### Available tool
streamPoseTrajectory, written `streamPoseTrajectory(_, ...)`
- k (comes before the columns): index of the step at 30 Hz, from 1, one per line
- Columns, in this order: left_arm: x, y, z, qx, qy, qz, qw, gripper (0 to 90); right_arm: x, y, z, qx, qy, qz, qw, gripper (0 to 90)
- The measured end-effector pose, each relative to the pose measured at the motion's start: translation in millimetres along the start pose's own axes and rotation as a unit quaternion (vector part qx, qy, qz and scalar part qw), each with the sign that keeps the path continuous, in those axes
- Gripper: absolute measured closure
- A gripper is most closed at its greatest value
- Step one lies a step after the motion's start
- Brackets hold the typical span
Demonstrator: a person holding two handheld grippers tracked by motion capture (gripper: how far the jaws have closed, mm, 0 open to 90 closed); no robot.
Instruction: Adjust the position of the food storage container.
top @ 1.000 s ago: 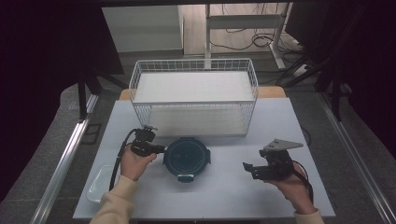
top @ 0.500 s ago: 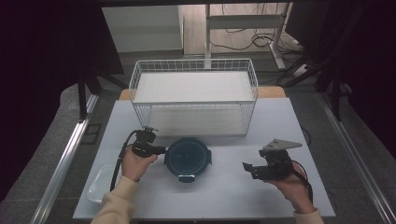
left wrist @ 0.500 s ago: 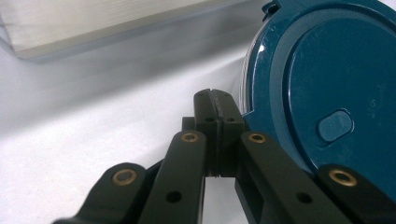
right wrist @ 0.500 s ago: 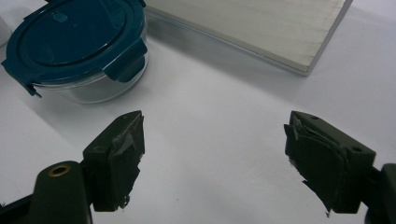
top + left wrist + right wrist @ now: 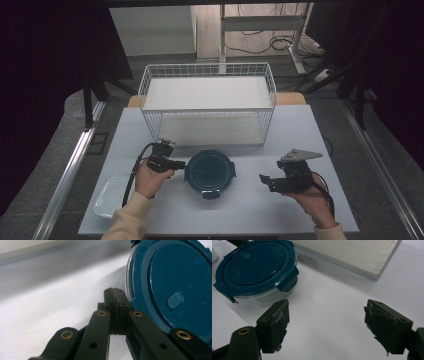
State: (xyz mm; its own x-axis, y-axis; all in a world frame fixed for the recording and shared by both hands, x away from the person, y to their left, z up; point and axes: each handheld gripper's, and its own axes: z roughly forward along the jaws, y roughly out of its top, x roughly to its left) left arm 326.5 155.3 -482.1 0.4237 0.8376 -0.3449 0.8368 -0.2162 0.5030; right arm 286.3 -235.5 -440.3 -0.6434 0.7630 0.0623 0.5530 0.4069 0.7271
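A round container with a dark blue clip-on lid [image 5: 210, 172] is seen resting on the white surface [image 5: 240, 210], just in front of the white wire basket [image 5: 207, 102] and between the two hands. The left gripper [image 5: 176, 163] is held at the container's left side. In the left gripper view its jaws are pressed fully together, with nothing between them, and their closed tips are placed right against the rim of the lid [image 5: 172, 290]; whether actual contact is made cannot be told for certain.

The right gripper [image 5: 264, 180] is held well apart from the container, to its right, pointing towards it. In the right gripper view its jaws are spread wide, and only bare surface is seen between the two worn black pads [image 5: 278, 322]; nothing is grasped or touched by them. The container [image 5: 257, 270] is seen beyond the left-hand jaw in that view.

A clear rectangular tray [image 5: 111, 196] lies at the near left corner of the surface.
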Motion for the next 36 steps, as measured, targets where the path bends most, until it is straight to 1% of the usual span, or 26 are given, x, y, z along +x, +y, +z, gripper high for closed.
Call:
streamPoseTrajectory(3,-4.1,-0.2,1.2,0.005,-0.004,0.013,0.9999,90.0,-0.4,0.0,0.5,0.0,0.0,-0.001,1.0,19.3)
streamPoseTrajectory(6,-8.0,-0.8,3.1,0.004,-0.01,0.013,0.9999,90.0,-0.1,0.0,0.6,0.001,0.0,0.0,1.0,19.3)
streamPoseTrajectory(9,-13.5,-1.9,5.2,0.003,-0.015,0.019,0.9997,90.0,-0.2,-0.2,0.7,0.001,0.0,0.0,1.0,19.3)
streamPoseTrajectory(12,-16.2,-2.2,6.1,0.005,-0.018,0.024,0.9995,90.0,-0.8,-0.4,0.3,0.001,-0.001,0.001,1.0,19.3)
streamPoseTrajectory(13,-19.2,-2.4,7.6,0.006,-0.023,0.026,0.9994,90.0,-1.1,-0.4,0.2,0.001,-0.002,0.001,1.0,19.3)
streamPoseTrajectory(14,-21.7,-2.6,9.1,0.001,-0.026,0.021,0.9994,90.0,-1.3,-0.4,0.1,0.001,-0.002,0.0,1.0,19.3)
streamPoseTrajectory(16,-23.4,-2.5,9.9,0.001,-0.027,0.023,0.9994,90.0,-1.1,-0.3,-0.2,0.001,-0.002,0.0,1.0,19.3)
streamPoseTrajectory(17,-26.8,-1.9,11.0,0.006,-0.028,0.031,0.9991,90.0,-0.7,-0.2,-0.2,0.001,-0.001,0.001,1.0,19.3)
streamPoseTrajectory(18,-26.8,-1.9,11.0,0.006,-0.028,0.031,0.9991,90.0,-0.7,-0.2,-0.2,0.001,-0.001,0.001,1.0,19.3)
streamPoseTrajectory(19,-28.7,-1.6,12.8,0.002,-0.044,0.029,0.9986,90.0,-0.4,-0.2,-0.2,0.001,-0.001,0.002,1.0,19.3)
streamPoseTrajectory(20,-30.6,-1.2,16.0,0.004,-0.06,0.025,0.9979,90.0,-0.5,-0.3,0.1,0.001,-0.001,0.001,1.0,19.3)
streamPoseTrajectory(22,-31.7,-1.3,17.6,0.005,-0.06,0.026,0.9978,90.0,-0.7,-0.4,0.1,0.001,-0.001,0.001,1.0,19.3)
streamPoseTrajectory(24,-33.1,-1.4,19.8,0.007,-0.053,0.028,0.9982,90.0,-1.3,-0.8,-0.2,0.001,-0.001,-0.001,1.0,19.3)
streamPoseTrajectory(25,-34.1,-1.7,21.5,0.007,-0.046,0.026,0.9986,90.0,-2.1,-1.0,-0.8,0.001,-0.002,0.001,1.0,19.3)
streamPoseTrajectory(26,-34.1,-1.7,21.5,0.007,-0.046,0.026,0.9986,90.0,-2.1,-1.0,-0.8,0.001,-0.002,0.001,1.0,19.3)
streamPoseTrajectory(27,-36.4,-2.0,22.8,0.006,-0.037,0.029,0.9989,90.0,-2.4,-1.0,-1.0,0.001,-0.002,0.001,1.0,19.3)
streamPoseTrajectory(28,-37.2,-1.9,23.2,0.007,-0.034,0.03,0.999,90.0,-2.5,-0.9,-0.8,0.001,-0.001,0.002,1.0,19.3)
streamPoseTrajectory(30,-37.8,-1.3,25.5,0.004,-0.037,0.026,0.999,90.0,-2.2,-0.9,-0.5,0.002,-0.001,0.002,1.0,19.3)
streamPoseTrajectory(33,-37.6,0.5,29.5,0.005,-0.053,0.019,0.9984,90.0,-0.8,-0.8,0.2,0.003,0.0,0.0,1.0,19.3)
streamPoseTrajectory(35,-38.7,1.8,32.4,0.005,-0.063,0.02,0.9978,90.0,-0.5,-0.8,0.6,0.004,0.0,0.001,1.0,19.3)
streamPoseTrajectory(36,-40.8,2.6,34.5,0.001,-0.065,0.012,0.9978,90.0,-0.8,-0.8,0.6,0.004,0.0,0.001,1.0,19.3)
